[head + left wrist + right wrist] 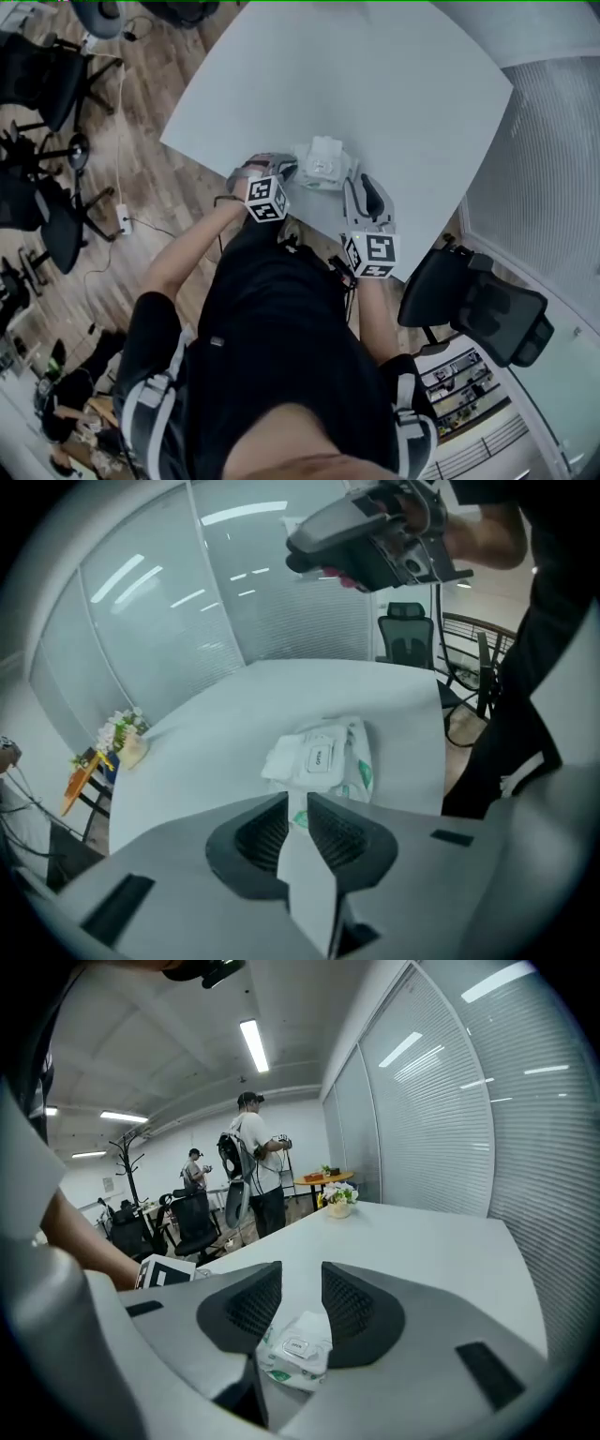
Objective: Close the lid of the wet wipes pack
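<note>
The wet wipes pack (pixel 323 165) lies near the white table's (pixel 375 84) front edge, white with green print and a white lid on top. Whether the lid is ajar I cannot tell. A crumpled white wipe sticks out at its side in the left gripper view, beside the pack (pixel 328 759). My left gripper (pixel 285 172) hangs just left of the pack; its jaws (pixel 297 803) show a narrow gap with nothing in it. My right gripper (pixel 362 185) sits just right of the pack, jaws wide apart, and the pack (pixel 296 1346) shows beyond them, untouched.
A black office chair (pixel 478 300) stands at the table's right corner, more chairs (pixel 42 84) on the wood floor at left. A flower pot (pixel 337 1199) sits at the table's far end. People (pixel 253 1162) stand in the background. Glass walls with blinds (pixel 544 159) close off the right.
</note>
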A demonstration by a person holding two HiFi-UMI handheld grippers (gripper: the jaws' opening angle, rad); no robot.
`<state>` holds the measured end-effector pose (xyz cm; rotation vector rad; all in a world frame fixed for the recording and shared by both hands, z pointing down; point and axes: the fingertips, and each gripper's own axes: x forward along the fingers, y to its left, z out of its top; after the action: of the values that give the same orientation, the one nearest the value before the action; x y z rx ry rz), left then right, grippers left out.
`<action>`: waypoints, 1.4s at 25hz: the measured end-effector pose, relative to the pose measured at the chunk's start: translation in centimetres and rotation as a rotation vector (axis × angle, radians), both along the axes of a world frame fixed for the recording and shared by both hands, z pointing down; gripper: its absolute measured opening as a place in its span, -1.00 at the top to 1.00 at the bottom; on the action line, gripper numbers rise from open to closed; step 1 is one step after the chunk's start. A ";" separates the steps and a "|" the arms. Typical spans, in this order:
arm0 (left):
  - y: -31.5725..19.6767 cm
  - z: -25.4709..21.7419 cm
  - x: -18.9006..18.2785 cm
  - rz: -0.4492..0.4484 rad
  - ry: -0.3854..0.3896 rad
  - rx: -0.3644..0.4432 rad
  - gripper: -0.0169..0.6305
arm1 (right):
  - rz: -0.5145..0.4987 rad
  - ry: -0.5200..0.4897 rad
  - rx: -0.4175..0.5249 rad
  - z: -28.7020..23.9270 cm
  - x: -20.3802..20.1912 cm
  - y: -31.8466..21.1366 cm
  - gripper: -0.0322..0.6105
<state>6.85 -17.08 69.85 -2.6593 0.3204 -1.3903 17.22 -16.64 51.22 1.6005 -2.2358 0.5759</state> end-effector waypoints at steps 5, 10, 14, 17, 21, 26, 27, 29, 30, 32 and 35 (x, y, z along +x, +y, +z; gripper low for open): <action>0.3 5.0 0.2 0.102 -0.091 -0.113 0.62 | -0.094 0.009 -0.104 3.6 -0.7 -2.5 0.43; -0.4 6.1 0.3 0.132 -0.121 -0.218 0.61 | -0.306 0.068 -0.229 6.7 -1.2 -5.8 0.43; -0.7 6.0 0.5 0.156 -0.142 -0.240 0.60 | -0.525 0.117 -0.365 10.2 -2.1 -7.2 0.43; -0.8 6.1 0.5 0.178 -0.177 -0.233 0.60 | -0.667 0.153 -0.469 13.6 -2.7 -8.0 0.43; -0.7 6.0 1.1 0.210 -0.210 -0.211 0.59 | -0.765 0.181 -0.599 18.2 -2.4 -9.0 0.43; -0.7 5.9 0.7 0.228 -0.186 -0.195 0.59 | -0.838 0.196 -0.717 21.9 -2.6 -9.5 0.41; -0.7 5.9 0.6 0.226 -0.177 -0.191 0.59 | -0.853 0.188 -0.736 22.2 -2.8 -9.5 0.37; -0.7 5.9 0.4 0.222 -0.167 -0.188 0.59 | -0.877 0.173 -0.774 23.0 -3.1 -9.6 0.36; -0.7 5.9 0.4 0.222 -0.168 -0.189 0.59 | -0.886 0.169 -0.794 23.5 -3.1 -9.7 0.36; -0.7 6.0 0.4 0.223 -0.173 -0.194 0.59 | -0.907 0.155 -0.839 24.4 -2.9 -9.5 0.35; -0.7 6.0 0.6 0.222 -0.170 -0.205 0.59 | -0.934 0.118 -0.882 24.7 -2.9 -9.1 0.42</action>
<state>7.46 -17.75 75.86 -2.6054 -0.1380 -1.6368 14.29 -25.70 75.91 0.1222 -1.8898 0.9251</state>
